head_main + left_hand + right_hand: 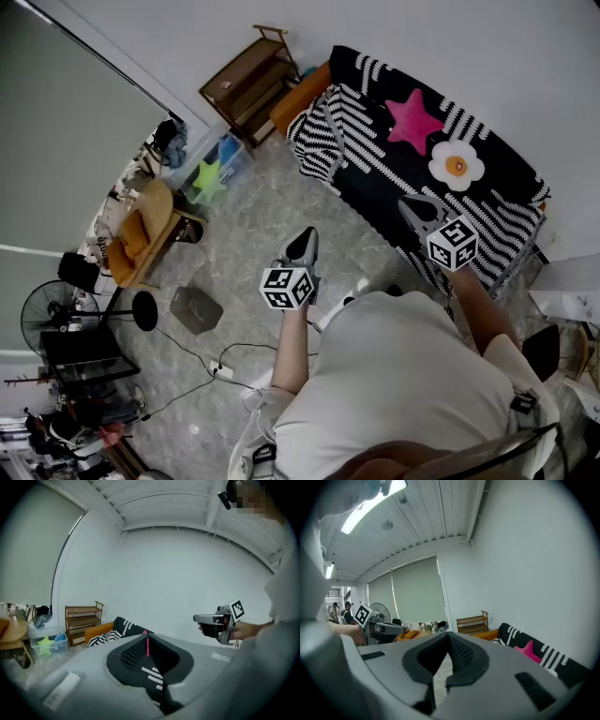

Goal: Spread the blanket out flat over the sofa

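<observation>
A black-and-white striped blanket (370, 164) with a pink star (412, 118) and a fried-egg patch (457, 165) lies draped over the orange sofa (298, 99) against the wall. It also shows in the left gripper view (123, 626) and the right gripper view (536, 652). My left gripper (306, 234) (146, 632) hangs shut over the floor in front of the sofa, holding nothing. Over the blanket's near end, my right gripper (406, 202) (449, 634) points toward it, its jaw tips meeting, with nothing between them. Neither gripper touches the blanket.
A wooden shelf (251, 82) stands left of the sofa, then a clear bin with a green star toy (211, 176). A round wooden table (141, 230), a fan (52, 309), a grey box (195, 309) and cables (217, 367) occupy the left floor.
</observation>
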Motion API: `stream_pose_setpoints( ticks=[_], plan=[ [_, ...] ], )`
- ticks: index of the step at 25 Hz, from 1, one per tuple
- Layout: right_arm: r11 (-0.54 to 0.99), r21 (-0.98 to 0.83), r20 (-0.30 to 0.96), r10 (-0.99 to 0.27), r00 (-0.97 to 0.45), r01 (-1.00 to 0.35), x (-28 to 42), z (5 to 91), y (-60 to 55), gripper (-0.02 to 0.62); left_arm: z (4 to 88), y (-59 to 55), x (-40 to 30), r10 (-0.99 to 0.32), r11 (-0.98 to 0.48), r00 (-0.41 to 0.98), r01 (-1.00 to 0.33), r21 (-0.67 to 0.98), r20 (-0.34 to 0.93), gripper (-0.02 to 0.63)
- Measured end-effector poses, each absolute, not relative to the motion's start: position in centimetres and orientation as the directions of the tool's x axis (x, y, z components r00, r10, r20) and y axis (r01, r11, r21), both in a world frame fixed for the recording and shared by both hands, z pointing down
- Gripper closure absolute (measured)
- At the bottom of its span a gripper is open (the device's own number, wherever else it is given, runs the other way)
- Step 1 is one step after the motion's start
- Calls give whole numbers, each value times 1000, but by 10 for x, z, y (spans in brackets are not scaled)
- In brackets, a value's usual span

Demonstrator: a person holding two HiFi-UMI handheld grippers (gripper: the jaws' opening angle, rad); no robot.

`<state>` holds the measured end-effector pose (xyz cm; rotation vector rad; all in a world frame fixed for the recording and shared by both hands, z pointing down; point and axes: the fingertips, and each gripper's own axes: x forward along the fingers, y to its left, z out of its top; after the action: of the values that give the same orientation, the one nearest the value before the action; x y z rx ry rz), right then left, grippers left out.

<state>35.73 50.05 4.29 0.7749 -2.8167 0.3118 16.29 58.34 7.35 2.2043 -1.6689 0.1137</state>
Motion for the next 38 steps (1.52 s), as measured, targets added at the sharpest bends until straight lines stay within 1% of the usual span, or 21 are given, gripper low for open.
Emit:
stream_pose_setpoints(
  ticks=[13, 23, 32, 35, 37, 38],
  plan=[
    [833, -160, 231, -491, -840, -530, 355, 35, 502, 594, 74, 590, 161, -915, -214, 285, -943, 256, 286, 580],
    [813, -178, 265, -503, -823, -554, 359, 49, 503, 594, 78, 592, 158, -925, -186, 259, -946, 264, 279, 578],
    [812, -176, 280, -501, -819, -556, 353, 51, 510, 594, 79, 595, 150, -925, -191, 272, -936, 295, 265, 577],
    [814, -173, 285, -497, -819, -554, 350, 54, 512, 594, 81, 596, 149, -924, -195, 277, -934, 299, 262, 557],
    [816, -170, 287, -496, -820, -553, 348, 55, 514, 594, 82, 598, 146, -924, -195, 277, -934, 298, 264, 518],
    [817, -168, 288, -495, -820, -552, 345, 55, 515, 594, 82, 600, 144, -924, -193, 275, -935, 299, 264, 511]
  ],
)
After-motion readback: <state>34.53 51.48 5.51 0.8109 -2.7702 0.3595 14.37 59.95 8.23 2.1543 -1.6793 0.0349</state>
